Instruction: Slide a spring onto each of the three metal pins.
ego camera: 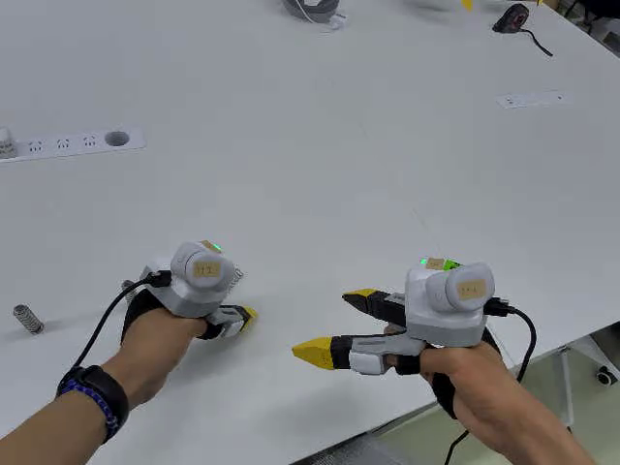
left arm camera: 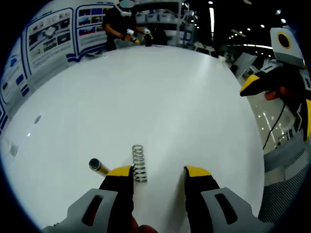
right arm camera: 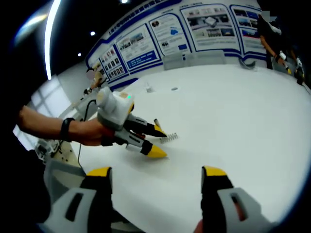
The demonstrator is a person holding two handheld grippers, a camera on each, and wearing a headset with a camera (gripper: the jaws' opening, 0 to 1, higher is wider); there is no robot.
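White and bare, the surface (ego camera: 320, 174) carries small steel parts near its near-left corner. The left hand-held gripper (left arm camera: 159, 172) sits low over it with its jaws spread and nothing between the pads. In the left gripper view a spring (left arm camera: 139, 163) lies flat just inside the left jaw's yellow tip, running away from the tool; whether the tip touches it I cannot tell. A metal pin (left arm camera: 98, 167), short and round with a brassy sheen, lies just outside that same jaw. A second spring (ego camera: 27, 318) rests well apart at the far left edge of the head view. The right hand-held gripper (ego camera: 339, 325) hovers to the right, jaws wide and empty, pointing left toward the other tool.

The spring looks light and open-coiled, so I judge it will roll, bow or squash if squeezed hard. A gentle pinch across the coils near one end should do, leaving the other mouth free to go over the pin. The pin looks stiff, smooth and likely to roll or slip. It is best taken by one end, crosswise, so that most of its length stays clear for threading.
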